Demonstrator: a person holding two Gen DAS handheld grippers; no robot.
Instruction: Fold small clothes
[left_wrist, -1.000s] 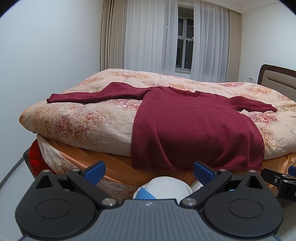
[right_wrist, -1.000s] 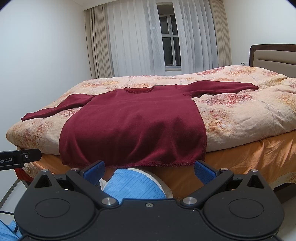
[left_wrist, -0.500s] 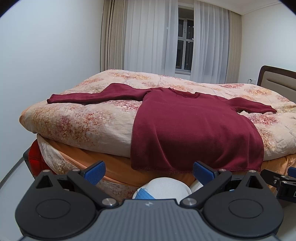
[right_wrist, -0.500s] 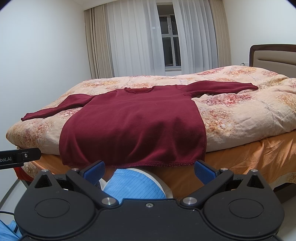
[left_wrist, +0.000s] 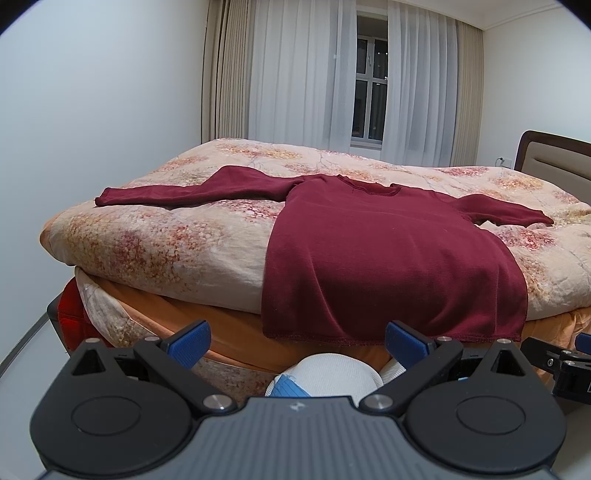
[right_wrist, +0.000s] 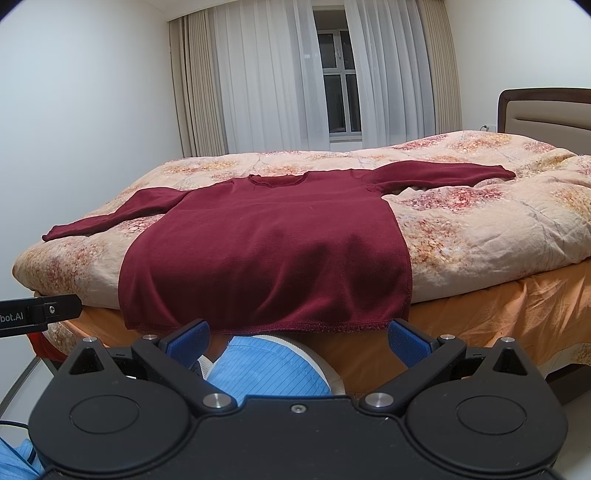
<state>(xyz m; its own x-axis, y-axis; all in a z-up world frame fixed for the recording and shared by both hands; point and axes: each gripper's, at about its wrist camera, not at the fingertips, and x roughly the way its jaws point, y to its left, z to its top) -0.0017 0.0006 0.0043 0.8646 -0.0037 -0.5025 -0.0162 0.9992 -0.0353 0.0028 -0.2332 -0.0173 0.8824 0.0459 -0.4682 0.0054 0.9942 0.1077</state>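
A dark red long-sleeved sweater lies flat on the bed with both sleeves spread out and its hem hanging over the near edge. It also shows in the right wrist view. My left gripper is open and empty, held just below and in front of the hem. My right gripper is open and empty too, just below the hem. Neither touches the sweater.
The bed carries a floral quilt over an orange sheet. A headboard stands at the right. Curtains and a window are behind the bed. A white wall is at the left. The person's blue-clad knee shows below the grippers.
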